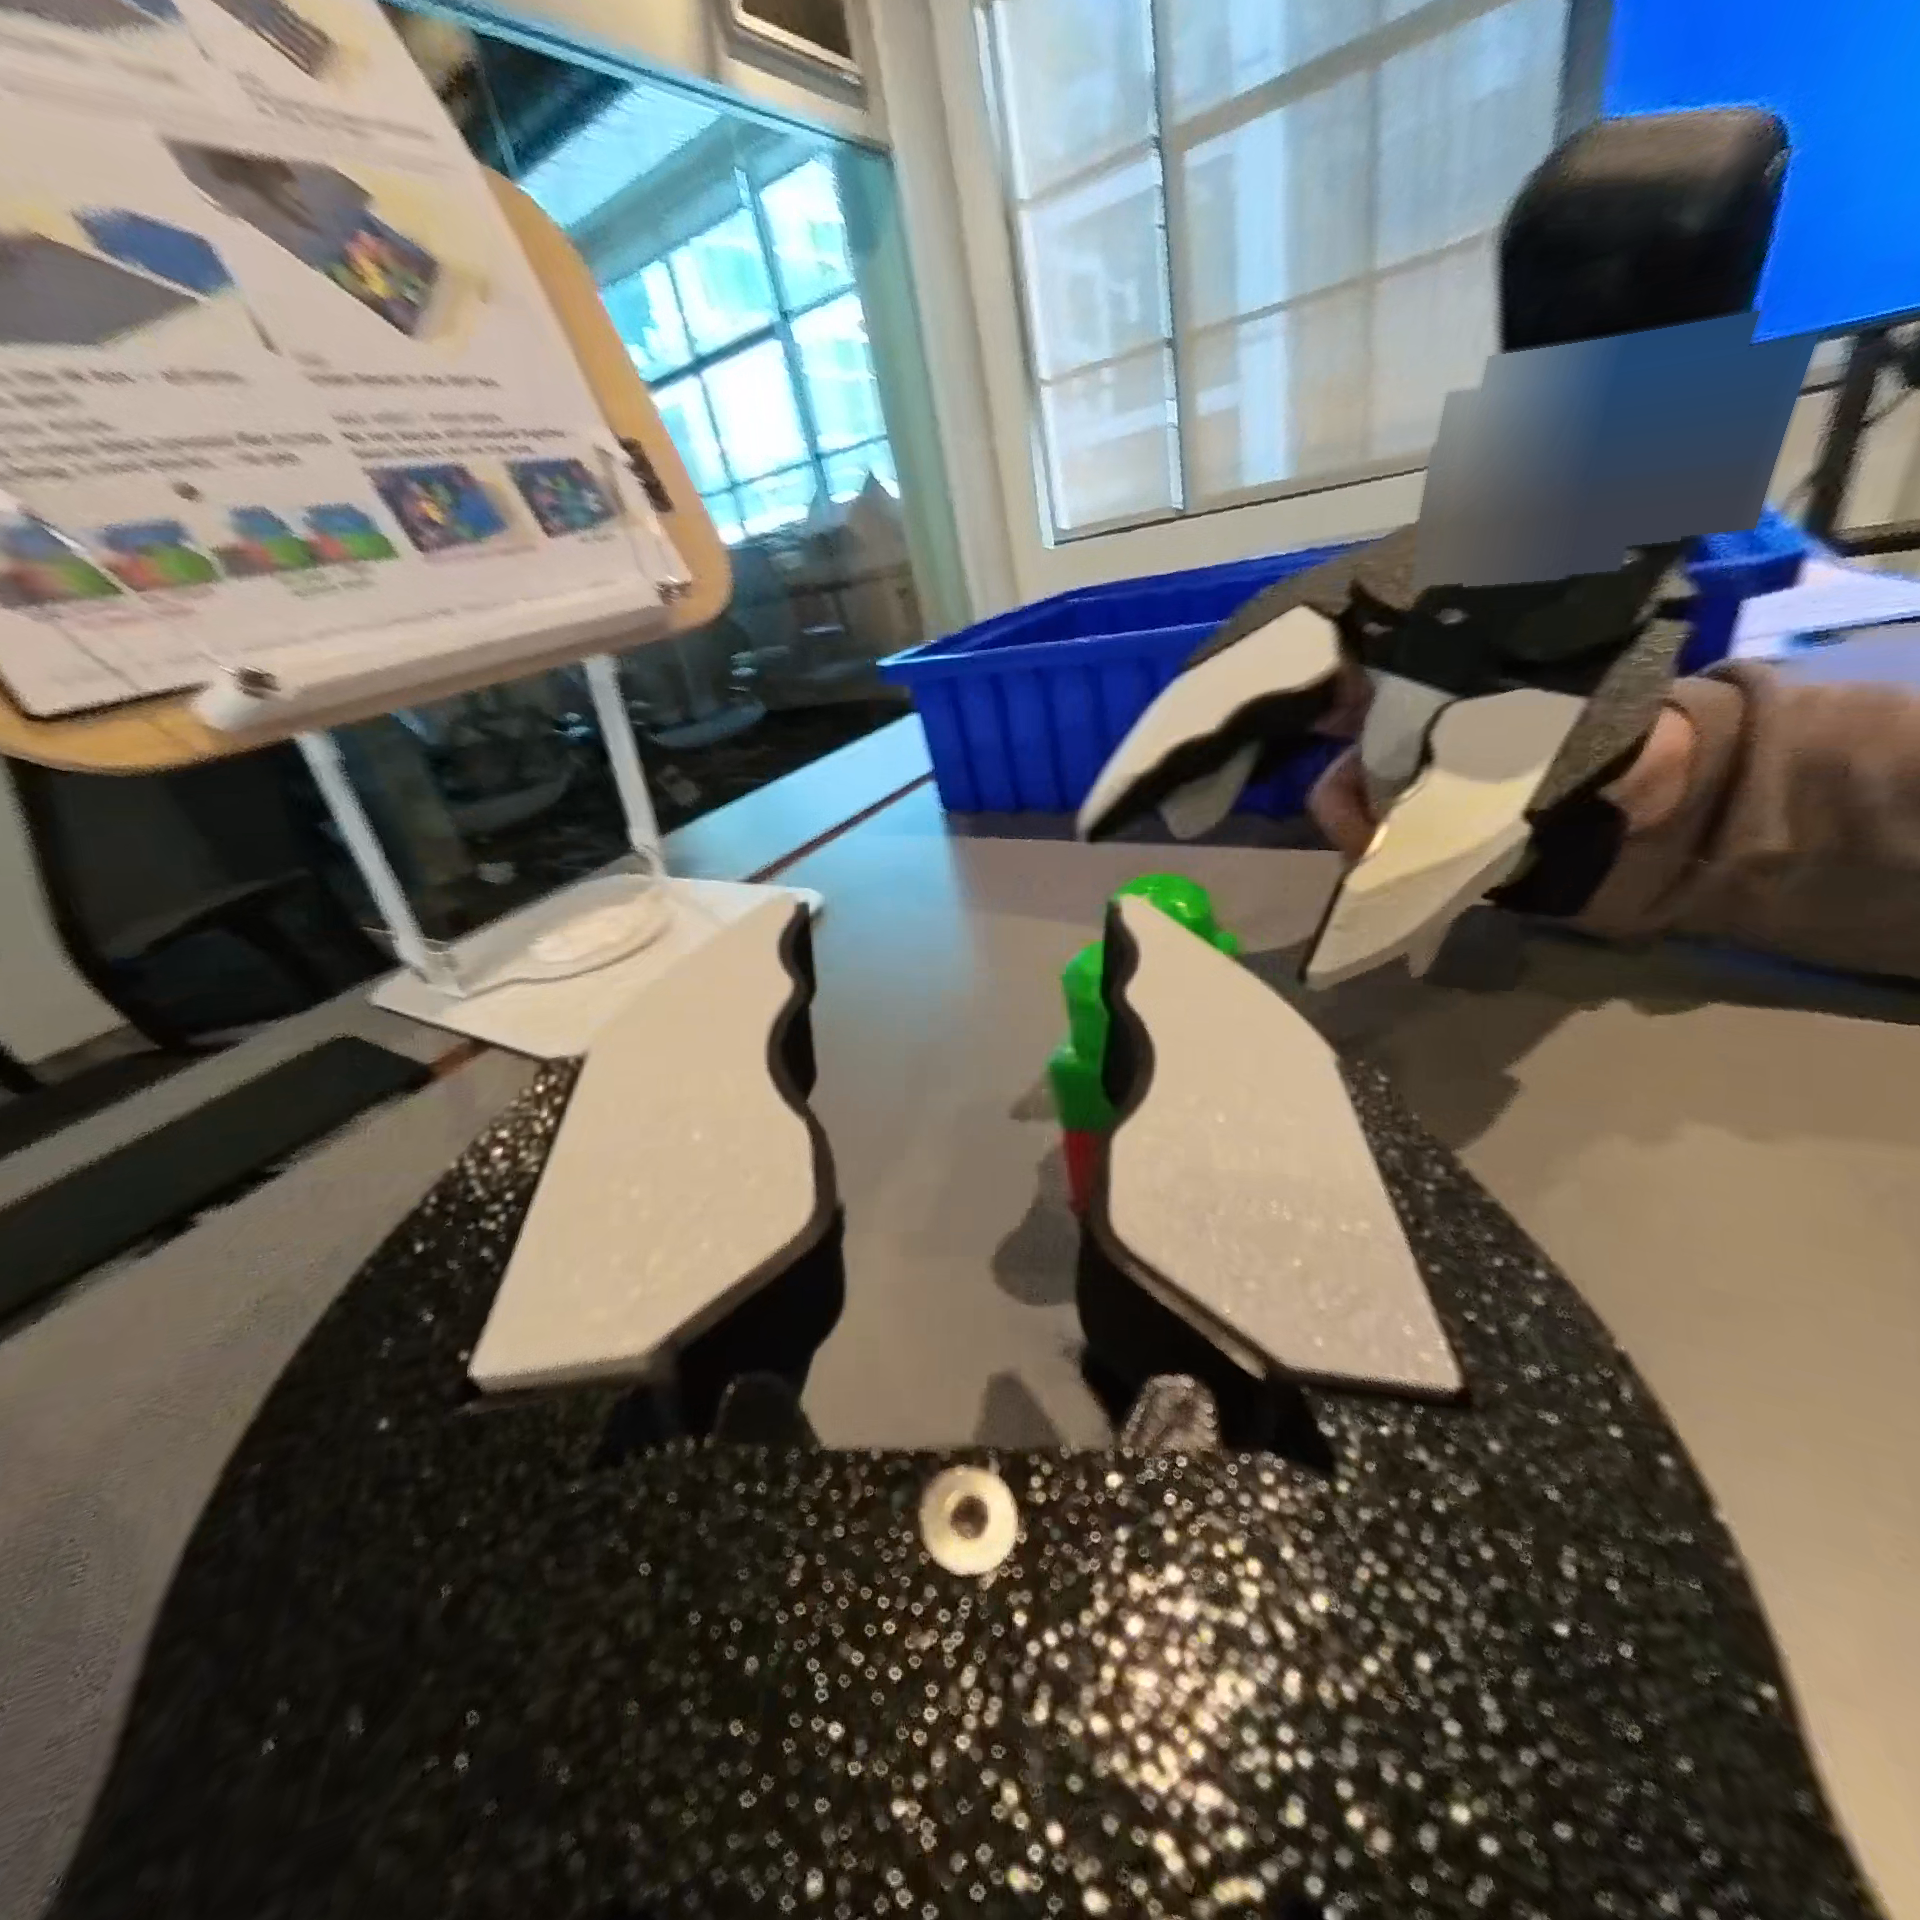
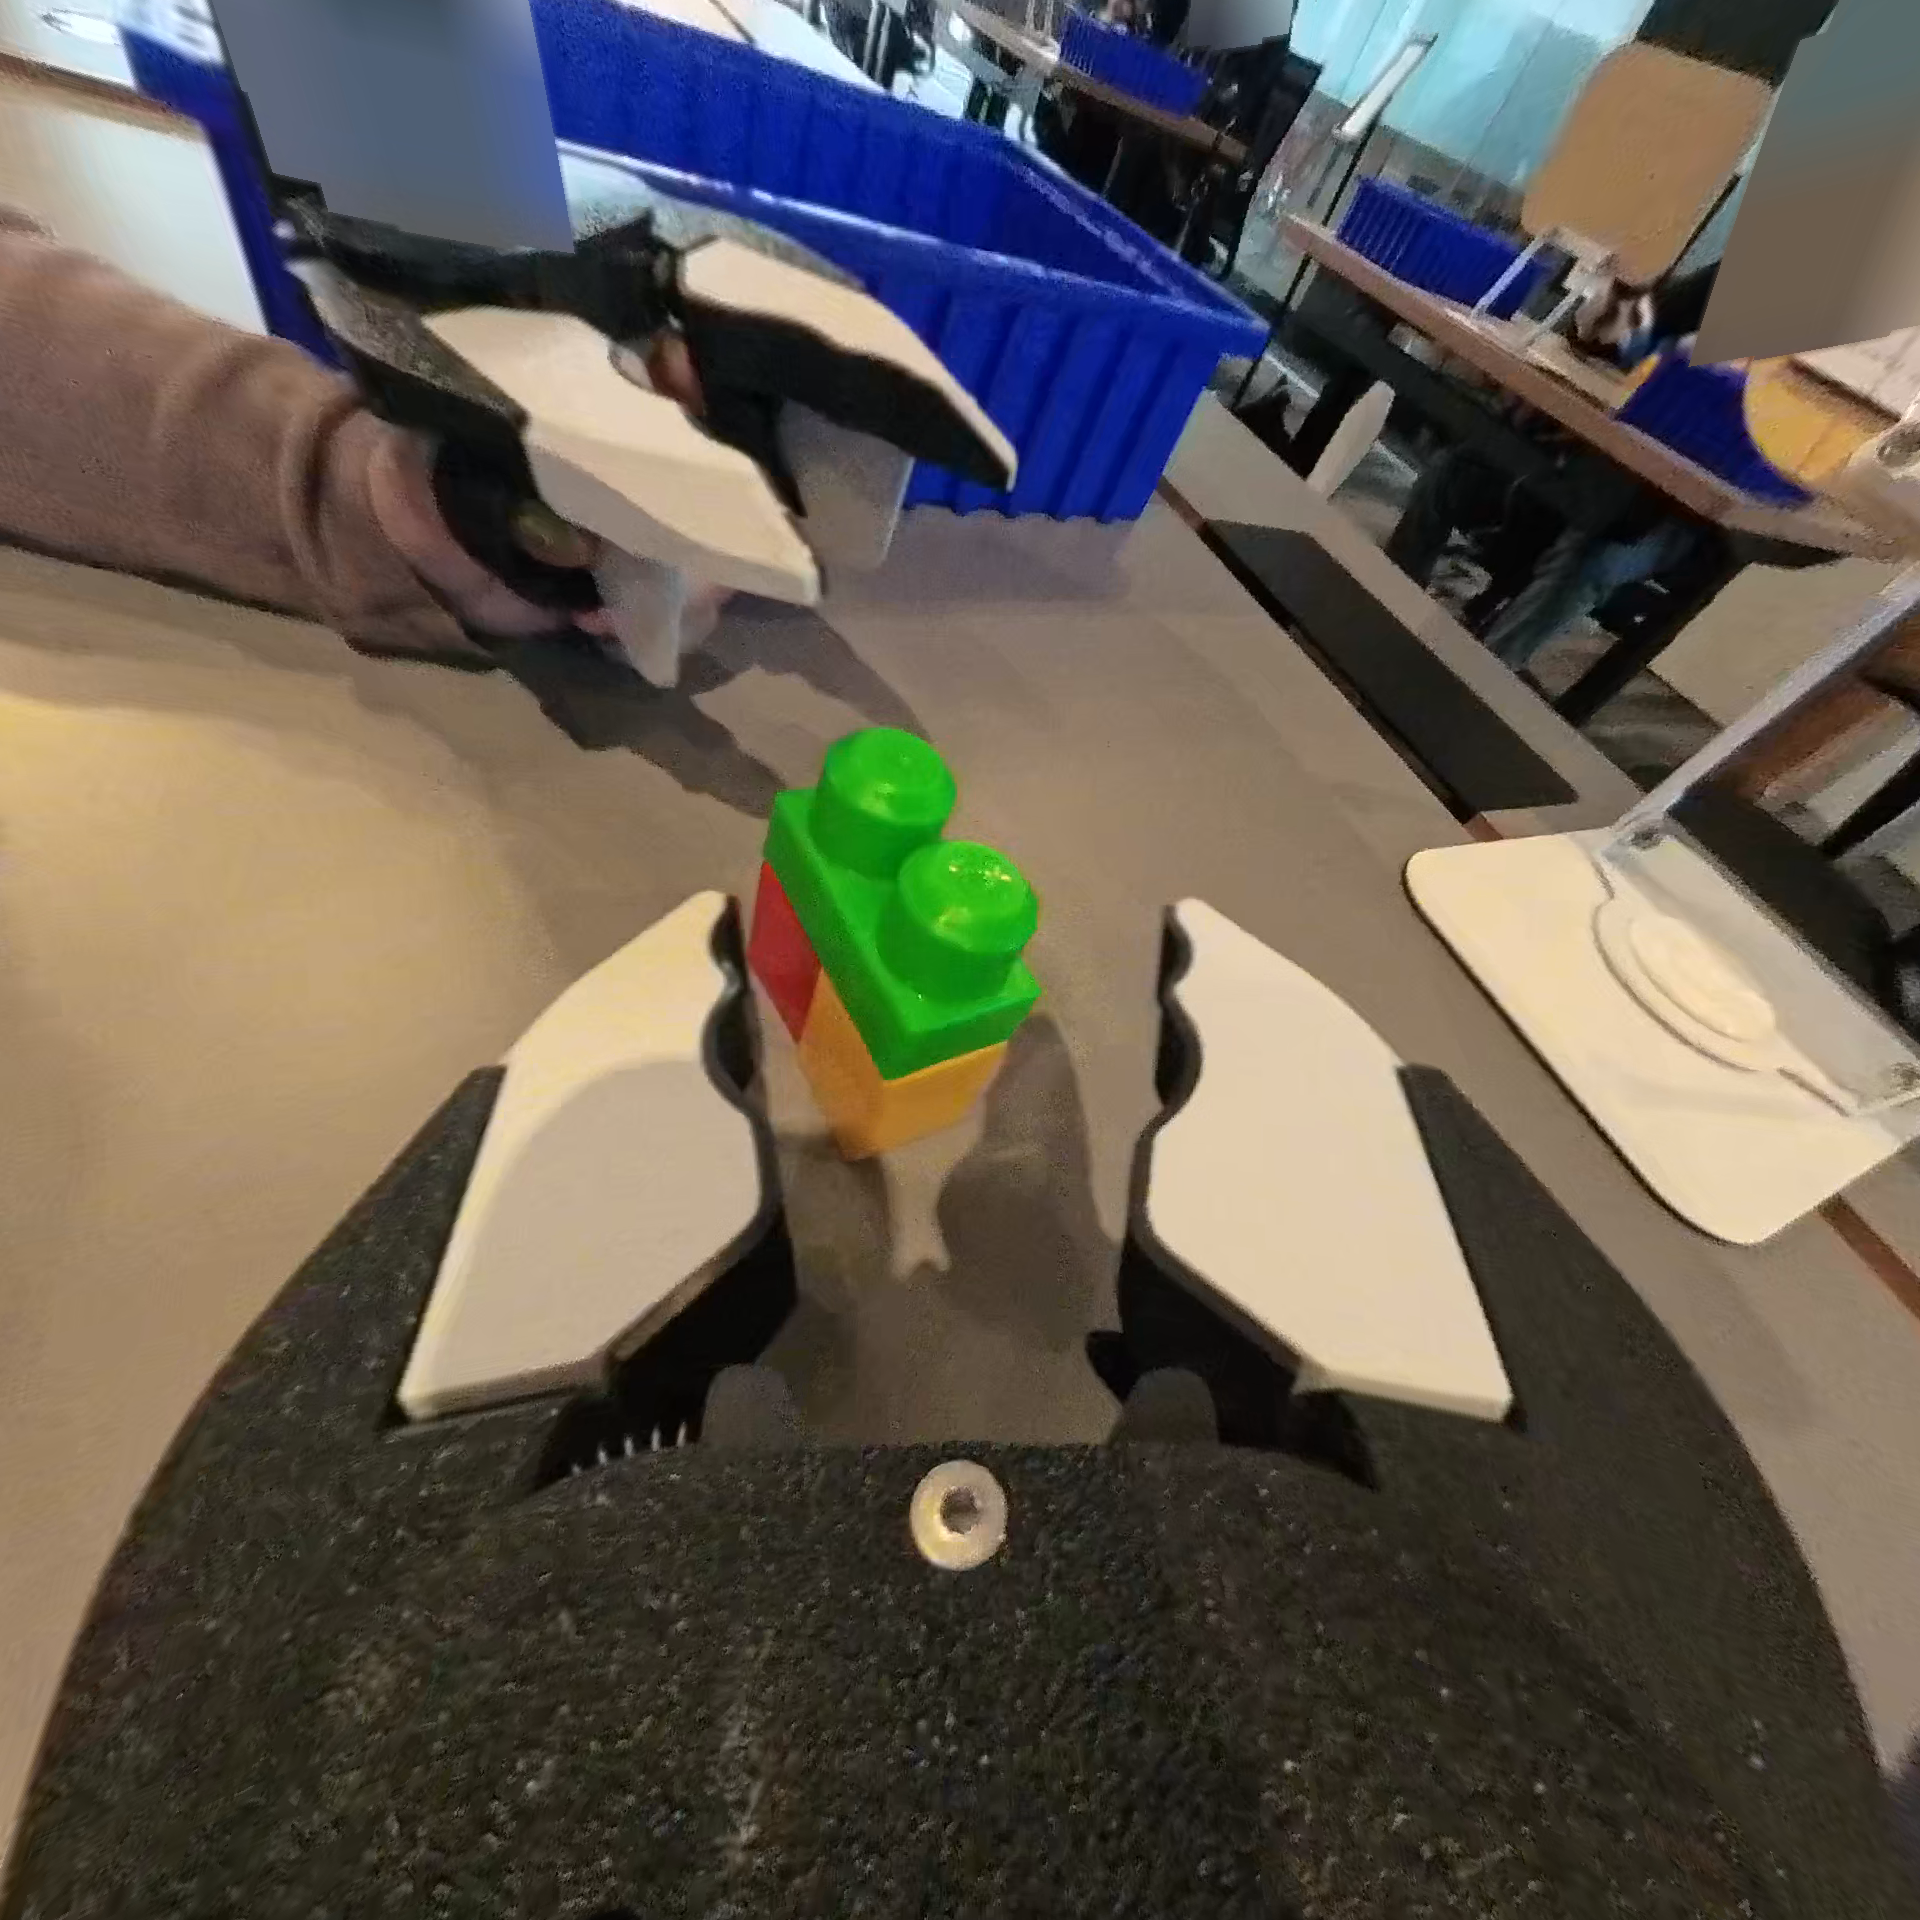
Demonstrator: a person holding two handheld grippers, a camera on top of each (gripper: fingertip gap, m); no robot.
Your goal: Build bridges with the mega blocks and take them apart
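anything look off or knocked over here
Nothing stands out. The green block sits squarely on the red block and yellow block, upright on the table; both grippers are open and clear.

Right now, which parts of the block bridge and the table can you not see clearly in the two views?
- Left wrist view: left gripper's finger hides most of the green block.
- Right wrist view: the green block covers the red block and yellow block tops.
- Blue bin: contents hidden by its wall.
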